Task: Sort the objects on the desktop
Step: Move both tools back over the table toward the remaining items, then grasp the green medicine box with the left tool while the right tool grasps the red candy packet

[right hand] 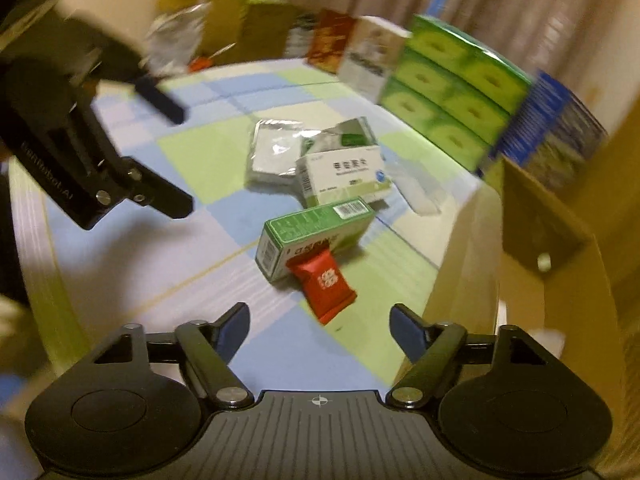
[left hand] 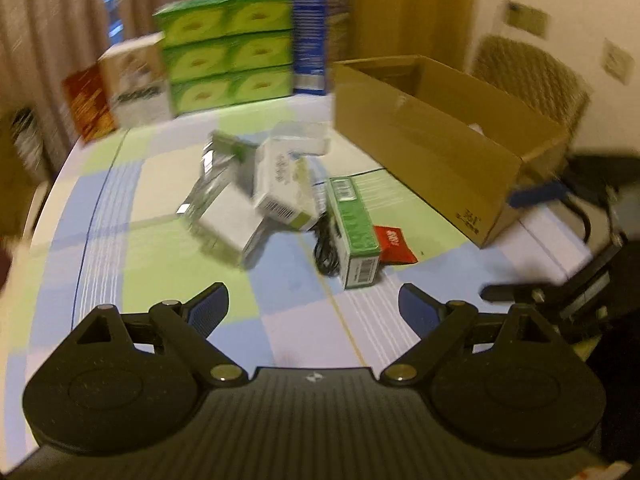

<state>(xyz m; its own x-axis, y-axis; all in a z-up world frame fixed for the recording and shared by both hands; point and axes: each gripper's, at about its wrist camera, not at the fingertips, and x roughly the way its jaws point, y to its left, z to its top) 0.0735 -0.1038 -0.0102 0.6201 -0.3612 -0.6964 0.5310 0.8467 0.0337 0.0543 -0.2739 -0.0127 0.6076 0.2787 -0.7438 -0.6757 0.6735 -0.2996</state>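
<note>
Two grippers over the checked tabletop (left hand: 168,236) — the left gripper (left hand: 314,306) and right gripper (right hand: 320,322) both have fingers spread wide, holding nothing. Mid-table lie one green box (right hand: 308,236) touching one red packet (right hand: 324,286), one white box (right hand: 344,176) and two clear-wrapped packs (right hand: 276,152). One open cardboard carton (left hand: 432,140) stands toward the right edge — six green tissue boxes (left hand: 228,50) are stacked along the far edge.

A home: curtains (left hand: 48,20), wicker chair (left hand: 532,76), checked tablecloth (left hand: 280,292).
</note>
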